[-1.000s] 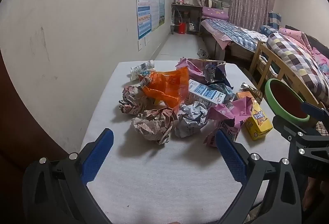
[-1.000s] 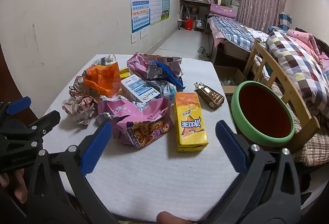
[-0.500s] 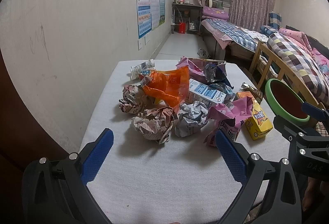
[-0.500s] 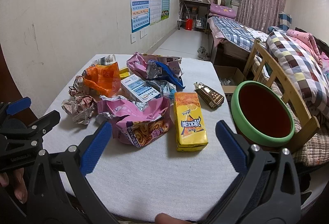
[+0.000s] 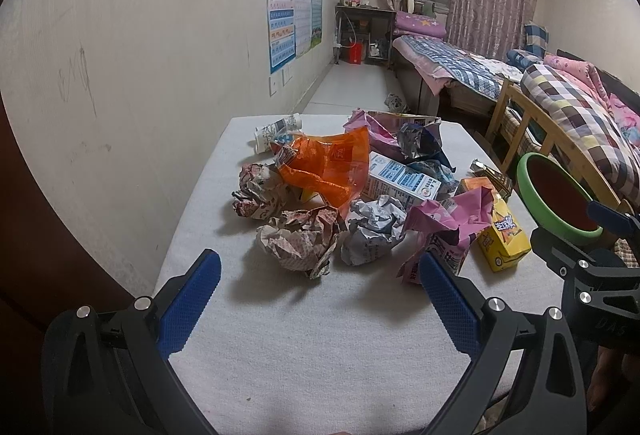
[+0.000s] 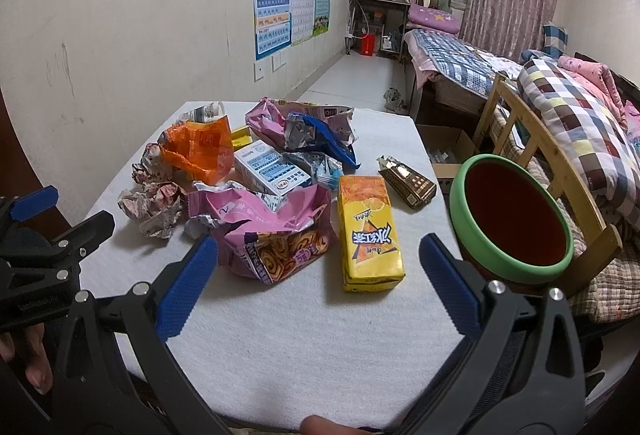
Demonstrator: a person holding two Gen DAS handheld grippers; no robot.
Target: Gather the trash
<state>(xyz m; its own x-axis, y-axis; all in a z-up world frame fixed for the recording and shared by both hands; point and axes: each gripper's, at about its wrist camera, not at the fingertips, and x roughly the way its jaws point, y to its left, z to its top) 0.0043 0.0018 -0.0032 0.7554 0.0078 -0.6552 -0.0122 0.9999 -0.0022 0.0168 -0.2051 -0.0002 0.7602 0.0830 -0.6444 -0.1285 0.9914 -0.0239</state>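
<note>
Both claws are held spread wide and empty over the near edge of the table [image 6: 280,347]. Directly ahead of the right gripper [image 6: 318,287] lies the yellow juice carton [image 6: 370,231], with the green-rimmed bin [image 6: 512,263] just to its right. The crumpled paper ball [image 5: 300,239] sits ahead of the left gripper [image 5: 316,295]. The carton is best pinched across its narrow sides, then lifted clear of the pink wrapper [image 6: 264,231].
</note>
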